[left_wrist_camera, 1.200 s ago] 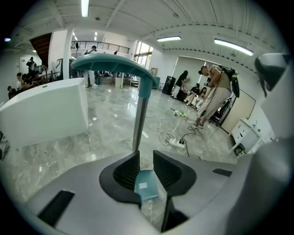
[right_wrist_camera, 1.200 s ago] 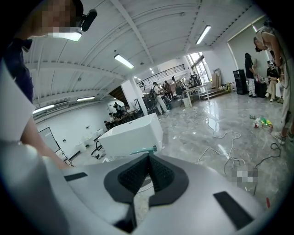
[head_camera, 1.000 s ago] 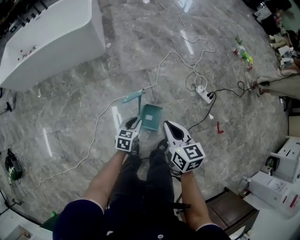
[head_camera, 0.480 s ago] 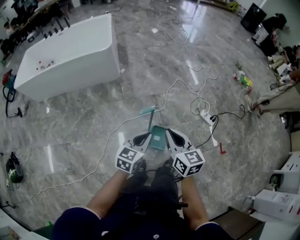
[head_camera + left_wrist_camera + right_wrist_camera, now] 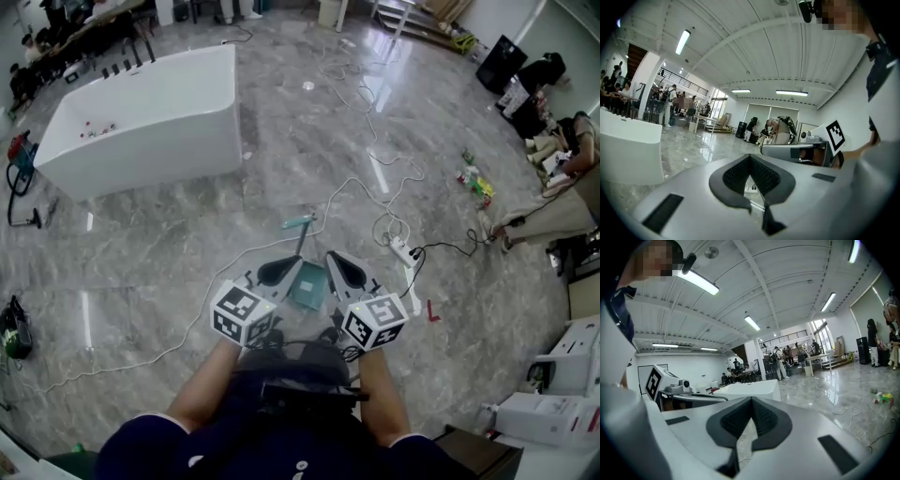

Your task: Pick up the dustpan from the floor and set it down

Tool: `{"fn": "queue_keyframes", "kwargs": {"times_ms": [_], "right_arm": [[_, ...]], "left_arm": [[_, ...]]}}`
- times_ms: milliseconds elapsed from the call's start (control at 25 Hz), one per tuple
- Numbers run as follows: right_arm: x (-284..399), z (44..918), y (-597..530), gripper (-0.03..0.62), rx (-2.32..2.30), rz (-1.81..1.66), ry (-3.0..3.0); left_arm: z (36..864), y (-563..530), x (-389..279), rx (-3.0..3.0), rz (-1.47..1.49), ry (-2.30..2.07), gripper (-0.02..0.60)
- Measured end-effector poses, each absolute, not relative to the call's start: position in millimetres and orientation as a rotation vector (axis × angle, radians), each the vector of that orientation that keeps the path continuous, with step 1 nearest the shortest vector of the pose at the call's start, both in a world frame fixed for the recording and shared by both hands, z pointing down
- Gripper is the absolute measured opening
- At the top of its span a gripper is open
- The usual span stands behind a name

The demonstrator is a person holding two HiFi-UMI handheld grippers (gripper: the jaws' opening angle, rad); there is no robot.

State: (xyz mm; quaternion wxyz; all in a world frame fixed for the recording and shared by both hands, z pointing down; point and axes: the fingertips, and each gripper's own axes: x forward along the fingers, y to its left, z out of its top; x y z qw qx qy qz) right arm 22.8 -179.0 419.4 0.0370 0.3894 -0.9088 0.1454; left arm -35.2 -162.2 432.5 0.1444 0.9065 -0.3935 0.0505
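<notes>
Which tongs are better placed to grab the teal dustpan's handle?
Left, probably: in the head view the left tongs line up nearest the handle of the dustpan; the right tongs sit beside its pan. Both are shut.

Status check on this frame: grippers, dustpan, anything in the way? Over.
Left gripper shut, empty; right gripper shut, empty. Dustpan on the floor, unheld, below both grippers. Power strip lies on the floor to its right.

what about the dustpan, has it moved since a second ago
No. The dustpan still lies with its handle tip beside the white cable; only the view shifted.
</notes>
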Motion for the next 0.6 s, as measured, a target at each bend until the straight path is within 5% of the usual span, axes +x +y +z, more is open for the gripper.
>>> {"fn": "queue_keyframes", "kwargs": {"times_ms": [600], "right_arm": [[9.0,383.8,-159.5,0.006,1.228,0.357,-2.85]], "left_arm": [[425.6,-140.6,-45.7,2.646,0.166,-1.141,0.012]]}}
